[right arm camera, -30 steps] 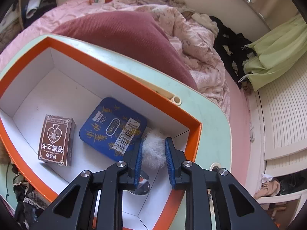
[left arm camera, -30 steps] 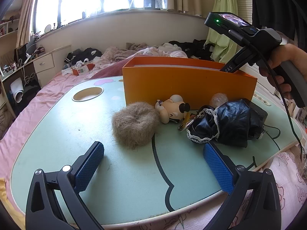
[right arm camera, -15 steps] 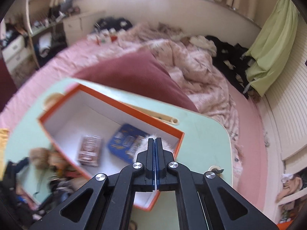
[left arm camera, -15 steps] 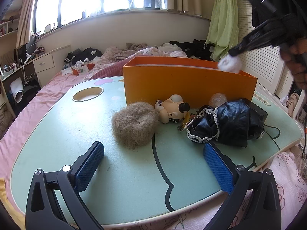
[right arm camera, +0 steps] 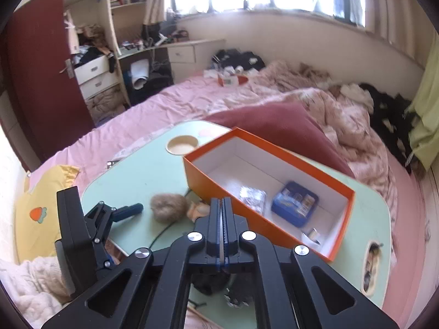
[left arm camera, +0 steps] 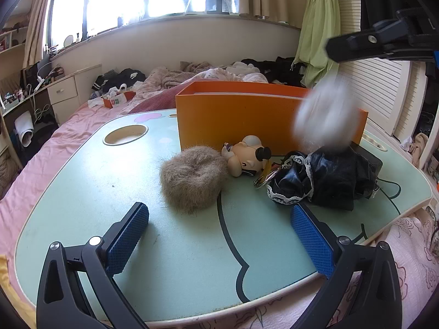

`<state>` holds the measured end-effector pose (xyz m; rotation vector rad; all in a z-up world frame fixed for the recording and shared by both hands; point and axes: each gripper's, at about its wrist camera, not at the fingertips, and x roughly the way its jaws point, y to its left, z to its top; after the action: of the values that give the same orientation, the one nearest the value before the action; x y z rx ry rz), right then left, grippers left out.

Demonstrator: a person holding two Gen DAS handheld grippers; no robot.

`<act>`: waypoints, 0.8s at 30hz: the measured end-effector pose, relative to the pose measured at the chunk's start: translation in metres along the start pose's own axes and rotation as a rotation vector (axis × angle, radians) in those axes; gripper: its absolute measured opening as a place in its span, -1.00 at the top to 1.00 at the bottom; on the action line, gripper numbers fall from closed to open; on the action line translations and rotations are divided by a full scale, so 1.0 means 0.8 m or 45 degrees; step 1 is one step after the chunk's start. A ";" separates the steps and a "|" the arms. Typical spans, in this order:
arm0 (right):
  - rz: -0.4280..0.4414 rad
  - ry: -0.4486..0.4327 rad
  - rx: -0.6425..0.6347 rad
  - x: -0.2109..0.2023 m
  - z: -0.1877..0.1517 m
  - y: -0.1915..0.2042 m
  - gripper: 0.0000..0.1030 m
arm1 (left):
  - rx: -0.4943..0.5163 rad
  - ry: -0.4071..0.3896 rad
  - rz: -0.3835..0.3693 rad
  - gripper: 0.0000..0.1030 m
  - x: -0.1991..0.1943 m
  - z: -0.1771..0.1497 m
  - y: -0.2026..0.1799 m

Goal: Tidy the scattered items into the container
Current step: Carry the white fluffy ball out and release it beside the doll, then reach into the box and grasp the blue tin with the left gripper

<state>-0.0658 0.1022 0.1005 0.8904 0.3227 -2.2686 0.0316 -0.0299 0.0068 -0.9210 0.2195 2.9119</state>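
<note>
Orange box (right arm camera: 267, 192) on green table (left arm camera: 90, 181); blurred white pompom (left arm camera: 326, 115) at its 3 o'clock. Left gripper (left arm camera: 219, 235) jaws wide, empty; right gripper (right arm camera: 222, 211) jaws pressed together.

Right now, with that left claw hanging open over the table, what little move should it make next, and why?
Probably ease the left gripper forward and down so its open fingers straddle the brown furry puff. The puff lies nearest, straight ahead on the green table, outside the orange box, with nothing in the way.
</note>
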 end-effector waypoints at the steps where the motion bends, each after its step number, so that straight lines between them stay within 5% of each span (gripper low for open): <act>1: -0.021 -0.018 -0.019 0.005 0.000 0.001 0.74 | 0.000 -0.001 0.000 -0.99 0.000 0.000 0.000; 3: -0.090 -0.048 -0.035 0.008 -0.004 -0.001 0.45 | 0.000 -0.001 0.000 -0.99 0.000 0.000 -0.001; 8: -0.104 -0.062 0.040 -0.001 -0.038 -0.018 0.38 | -0.001 -0.001 0.002 -0.99 0.000 0.000 0.000; 14: -0.153 -0.135 -0.001 -0.045 -0.116 -0.014 -0.26 | -0.002 -0.002 0.003 -0.99 0.000 -0.001 0.000; 18: -0.176 -0.133 0.032 -0.051 -0.156 -0.017 -0.52 | -0.003 -0.002 0.003 -0.99 0.000 -0.001 0.000; 24: -0.213 -0.019 0.129 -0.009 -0.182 -0.033 -0.56 | -0.003 -0.002 0.003 -0.99 0.000 -0.001 0.001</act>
<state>-0.0055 0.1903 -0.0024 0.9275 0.2869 -2.4631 0.0322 -0.0305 0.0064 -0.9190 0.2173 2.9158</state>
